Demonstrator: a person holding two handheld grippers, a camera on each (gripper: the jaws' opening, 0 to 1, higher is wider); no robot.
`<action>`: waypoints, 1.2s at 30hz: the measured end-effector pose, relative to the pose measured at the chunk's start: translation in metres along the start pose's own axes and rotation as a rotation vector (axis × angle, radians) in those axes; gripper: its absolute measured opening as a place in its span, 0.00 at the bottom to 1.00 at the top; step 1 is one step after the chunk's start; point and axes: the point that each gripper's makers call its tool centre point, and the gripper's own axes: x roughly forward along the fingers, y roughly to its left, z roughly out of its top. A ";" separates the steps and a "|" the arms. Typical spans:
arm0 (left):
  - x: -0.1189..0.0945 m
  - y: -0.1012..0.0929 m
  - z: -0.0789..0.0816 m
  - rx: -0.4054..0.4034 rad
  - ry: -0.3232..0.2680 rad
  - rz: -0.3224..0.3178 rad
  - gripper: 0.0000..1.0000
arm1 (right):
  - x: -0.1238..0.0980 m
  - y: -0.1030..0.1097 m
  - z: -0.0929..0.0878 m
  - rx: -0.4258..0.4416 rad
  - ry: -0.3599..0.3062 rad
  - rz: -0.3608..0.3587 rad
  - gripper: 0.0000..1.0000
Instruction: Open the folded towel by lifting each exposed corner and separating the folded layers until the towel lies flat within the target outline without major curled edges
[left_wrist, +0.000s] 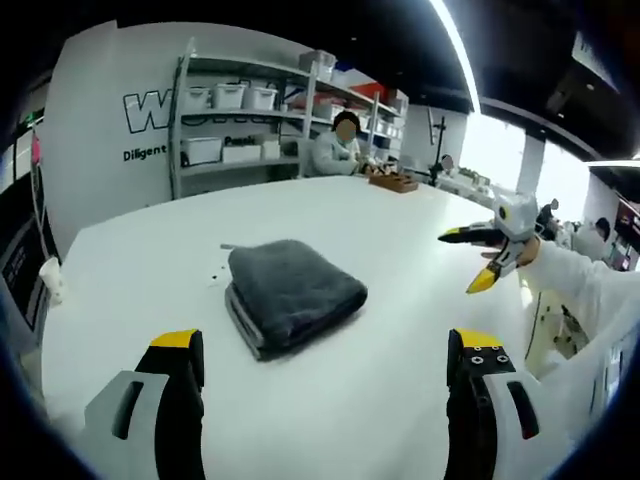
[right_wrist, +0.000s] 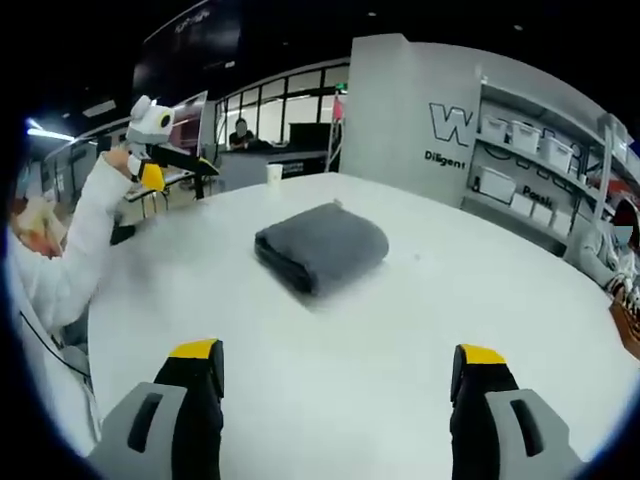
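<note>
A dark grey towel (left_wrist: 292, 290) lies folded into a thick square on the white table (left_wrist: 130, 270); its stacked layer edges face me in the left gripper view. My left gripper (left_wrist: 327, 345) hovers open short of it, touching nothing. At the right of that view my right gripper (left_wrist: 467, 258) is held in the air, jaws apart, well off the towel. In the right gripper view the towel (right_wrist: 322, 245) sits mid-table beyond my open right gripper (right_wrist: 338, 352). My left gripper (right_wrist: 178, 168) is held up at the far left.
Shelves with white bins (left_wrist: 240, 120) stand behind the table, where a person (left_wrist: 340, 150) sits by a wooden tray (left_wrist: 392, 182). A paper cup (right_wrist: 274, 172) stands at the table's edge. A white sleeve (right_wrist: 70, 250) reaches in at the left.
</note>
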 end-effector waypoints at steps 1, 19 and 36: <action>0.000 -0.001 -0.001 0.000 0.003 -0.002 1.00 | 0.001 0.001 0.001 -0.001 0.000 0.001 0.94; -0.009 0.019 0.013 0.042 0.007 -0.055 1.00 | 0.082 0.061 0.061 -0.188 -0.029 0.092 0.94; -0.024 0.033 0.012 0.033 0.003 -0.043 1.00 | 0.188 0.119 0.096 -0.516 -0.099 0.085 0.62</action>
